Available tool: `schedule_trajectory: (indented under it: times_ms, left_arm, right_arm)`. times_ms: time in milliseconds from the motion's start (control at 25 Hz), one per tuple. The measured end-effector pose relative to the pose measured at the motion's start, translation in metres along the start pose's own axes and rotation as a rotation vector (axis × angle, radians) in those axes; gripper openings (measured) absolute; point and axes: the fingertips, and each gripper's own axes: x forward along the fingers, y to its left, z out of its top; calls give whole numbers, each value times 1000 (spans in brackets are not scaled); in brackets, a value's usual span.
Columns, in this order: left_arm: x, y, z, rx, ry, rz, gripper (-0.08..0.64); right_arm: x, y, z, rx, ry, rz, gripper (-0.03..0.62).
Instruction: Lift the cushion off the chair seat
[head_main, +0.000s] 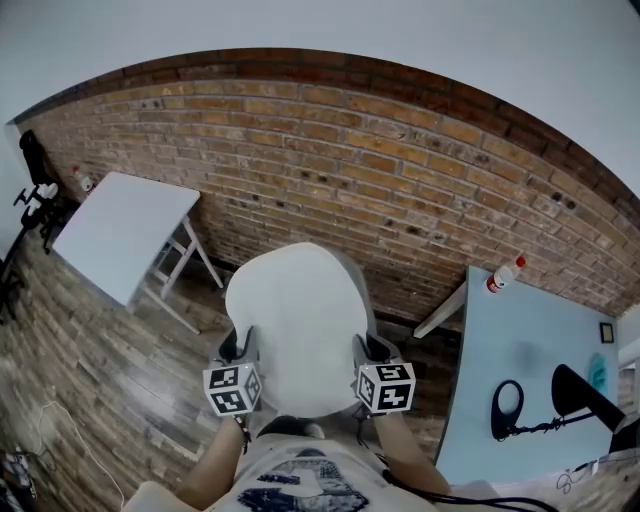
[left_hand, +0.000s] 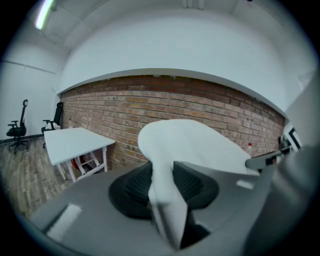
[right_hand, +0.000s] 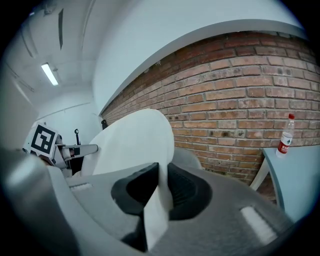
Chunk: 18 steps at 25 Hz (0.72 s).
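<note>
A white folding table stands at the far left, before the brick wall. The left gripper has its jaws closed on the left edge of the white cushion, which is held up between both grippers, near the person. The right gripper pinches the right edge with narrow jaws. A grey chair shows behind the cushion. At the right, a bottle stands on a light blue table.

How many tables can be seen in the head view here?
2. A white rectangular folding table stands at the left; a pale blue table stands at the right. Others may lie out of frame.
</note>
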Motion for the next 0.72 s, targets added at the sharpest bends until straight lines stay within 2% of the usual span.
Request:
schedule_trajectory:
  times_ms: [720]
  left_arm:
    - [-1,5,-9,-12,8,3,129]
  right_arm:
    - [4,3,-10,-2,22,6,55]
